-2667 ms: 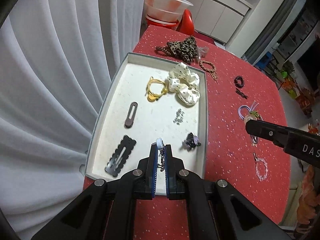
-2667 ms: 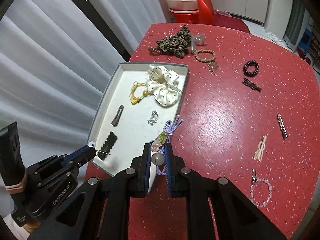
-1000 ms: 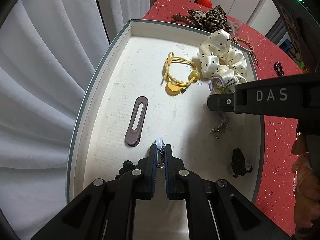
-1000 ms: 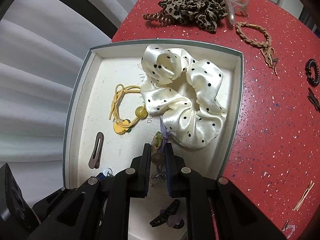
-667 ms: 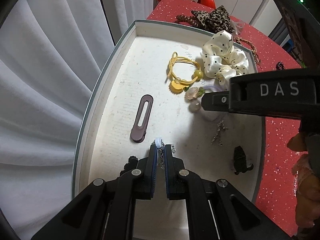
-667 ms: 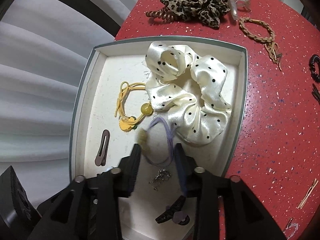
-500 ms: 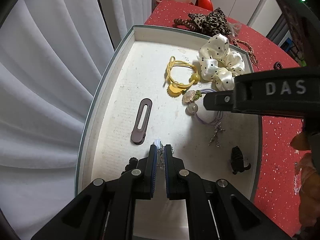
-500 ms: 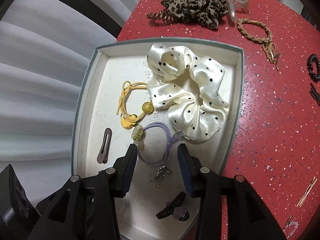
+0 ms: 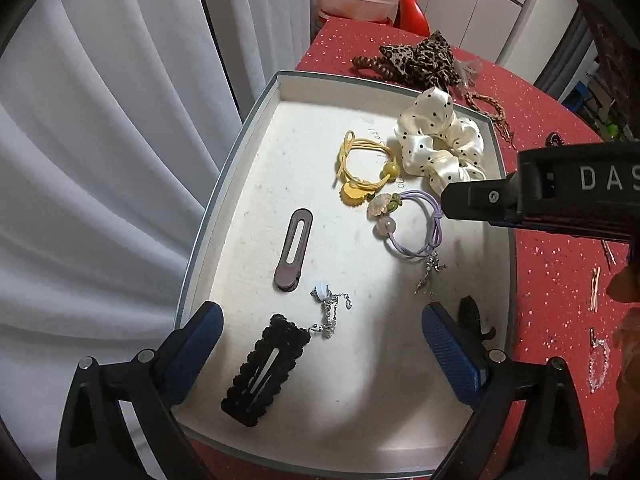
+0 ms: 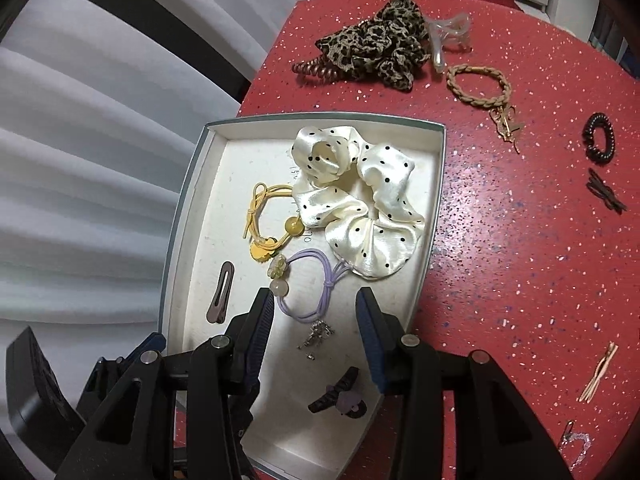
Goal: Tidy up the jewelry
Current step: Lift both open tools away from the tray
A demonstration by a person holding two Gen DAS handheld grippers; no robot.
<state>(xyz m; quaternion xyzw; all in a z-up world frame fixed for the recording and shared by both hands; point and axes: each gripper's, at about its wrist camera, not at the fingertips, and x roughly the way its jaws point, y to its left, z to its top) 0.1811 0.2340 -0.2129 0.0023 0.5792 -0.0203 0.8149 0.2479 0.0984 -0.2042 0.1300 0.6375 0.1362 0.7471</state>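
Note:
A white tray (image 9: 224, 184) on the red table (image 10: 520, 260) holds a cream dotted scrunchie (image 9: 440, 144), a yellow hair tie (image 9: 360, 168), a brown clip (image 9: 294, 250) and a black scalloped clip (image 9: 264, 372). My left gripper (image 9: 320, 314) hangs over the tray's near end, its jaws opening wide. A silver chain piece (image 9: 330, 308) lies loose on the tray floor between them, untouched. My right gripper (image 10: 314, 298) stands open above a purple hair tie (image 10: 306, 315) that rests flat in the tray. A small silver charm (image 10: 318, 332) and a black claw clip (image 10: 340, 400) lie nearer.
On the table beyond the tray lie a leopard scrunchie (image 10: 380, 52), a clear claw clip (image 10: 448, 32) and a braided bracelet (image 10: 476, 84). A black coil tie (image 10: 598, 138), bobby pins (image 10: 600, 372) and a bead bracelet (image 10: 576, 444) lie to the right. White curtain (image 9: 100, 160) hangs left.
The left jaws sprang apart and the silver chain dropped into the tray beside the black clip. The right gripper opened, left the purple hair tie in the tray and lifted away.

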